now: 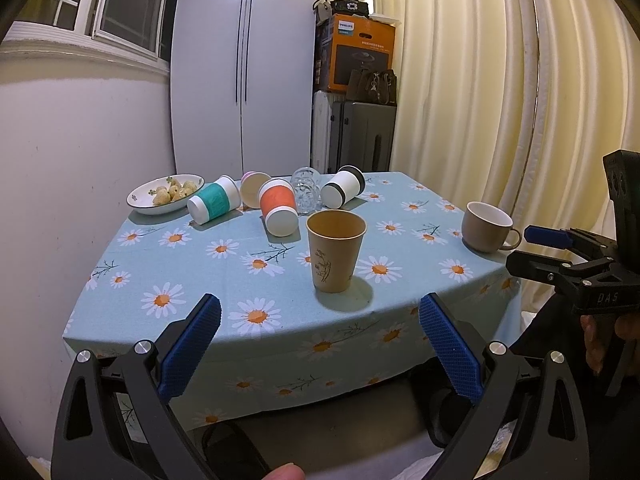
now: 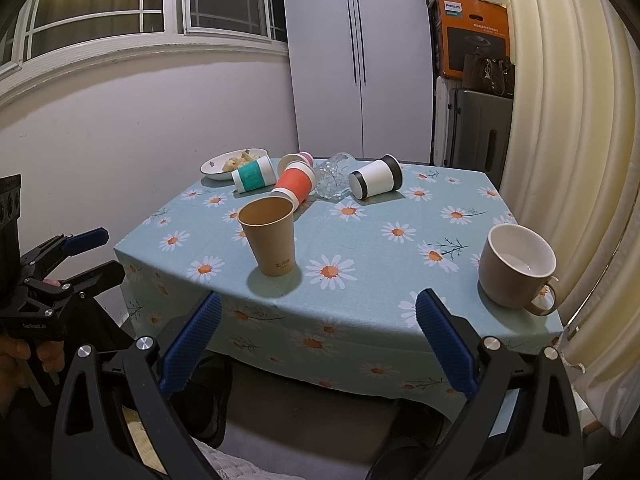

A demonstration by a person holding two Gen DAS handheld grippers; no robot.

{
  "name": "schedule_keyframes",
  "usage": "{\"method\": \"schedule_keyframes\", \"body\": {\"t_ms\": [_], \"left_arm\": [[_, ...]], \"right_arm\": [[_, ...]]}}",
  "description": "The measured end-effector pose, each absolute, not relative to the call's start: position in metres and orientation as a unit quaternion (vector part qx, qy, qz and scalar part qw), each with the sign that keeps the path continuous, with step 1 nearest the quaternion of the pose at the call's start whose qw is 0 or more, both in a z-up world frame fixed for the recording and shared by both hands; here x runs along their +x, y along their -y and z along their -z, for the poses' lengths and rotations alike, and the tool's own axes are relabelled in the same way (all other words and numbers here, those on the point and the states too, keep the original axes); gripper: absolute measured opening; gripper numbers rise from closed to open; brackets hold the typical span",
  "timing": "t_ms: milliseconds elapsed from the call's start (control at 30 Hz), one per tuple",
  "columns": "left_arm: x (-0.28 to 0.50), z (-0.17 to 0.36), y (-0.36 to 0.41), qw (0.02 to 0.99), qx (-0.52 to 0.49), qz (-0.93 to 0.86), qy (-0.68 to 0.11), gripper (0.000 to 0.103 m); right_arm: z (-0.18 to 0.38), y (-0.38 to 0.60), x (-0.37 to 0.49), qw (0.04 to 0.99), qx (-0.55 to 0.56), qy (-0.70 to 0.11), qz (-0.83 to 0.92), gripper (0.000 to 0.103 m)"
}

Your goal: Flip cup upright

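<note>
A brown paper cup (image 1: pixel 335 251) stands upright near the table's front edge; it also shows in the right wrist view (image 2: pixel 270 237). A beige mug (image 1: pixel 485 225) (image 2: pixel 516 270) stands upright at the right. Behind them lie several cups on their sides: a teal-banded cup (image 1: pixel 213 199) (image 2: pixel 253 176), an orange-banded cup (image 1: pixel 278 207) (image 2: pixel 295 185), a pink cup (image 1: pixel 254 188), a clear glass (image 1: pixel 305 189) (image 2: pixel 332 178) and a white cup with black ends (image 1: pixel 343 191) (image 2: pixel 375 177). My left gripper (image 1: pixel 320 312) and right gripper (image 2: pixel 319 310) are open and empty, in front of the table.
A white dish of snacks (image 1: pixel 164 194) sits at the table's back left. The daisy tablecloth (image 1: pixel 224 280) hangs over the front edge. Curtains (image 1: pixel 480 80) hang to the right. A cabinet, boxes and a suitcase (image 1: pixel 360 136) stand behind the table.
</note>
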State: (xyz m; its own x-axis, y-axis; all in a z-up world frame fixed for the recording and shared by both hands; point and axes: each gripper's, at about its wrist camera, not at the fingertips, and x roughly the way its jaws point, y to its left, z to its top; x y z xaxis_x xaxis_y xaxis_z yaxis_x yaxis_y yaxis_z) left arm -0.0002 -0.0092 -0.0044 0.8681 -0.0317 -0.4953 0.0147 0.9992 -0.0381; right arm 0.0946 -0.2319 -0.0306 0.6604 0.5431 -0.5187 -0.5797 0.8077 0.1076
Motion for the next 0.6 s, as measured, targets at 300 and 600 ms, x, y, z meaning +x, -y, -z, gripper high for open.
{"method": "schedule_keyframes", "body": {"t_ms": [300,600], "left_arm": [[-0.0006,0.0044,0.0091,0.966,-0.016,0.012,-0.257,0.097],[-0.0007,0.0061,0.008,0.966,-0.015,0.014,-0.259,0.097]], "right_arm": [[0.0318,0.2328,0.0953,0.91,-0.034,-0.274,-0.308,0.096],[0.0324,0.2341,0.0945,0.91,-0.035,-0.275,-0.309,0.096]]}}
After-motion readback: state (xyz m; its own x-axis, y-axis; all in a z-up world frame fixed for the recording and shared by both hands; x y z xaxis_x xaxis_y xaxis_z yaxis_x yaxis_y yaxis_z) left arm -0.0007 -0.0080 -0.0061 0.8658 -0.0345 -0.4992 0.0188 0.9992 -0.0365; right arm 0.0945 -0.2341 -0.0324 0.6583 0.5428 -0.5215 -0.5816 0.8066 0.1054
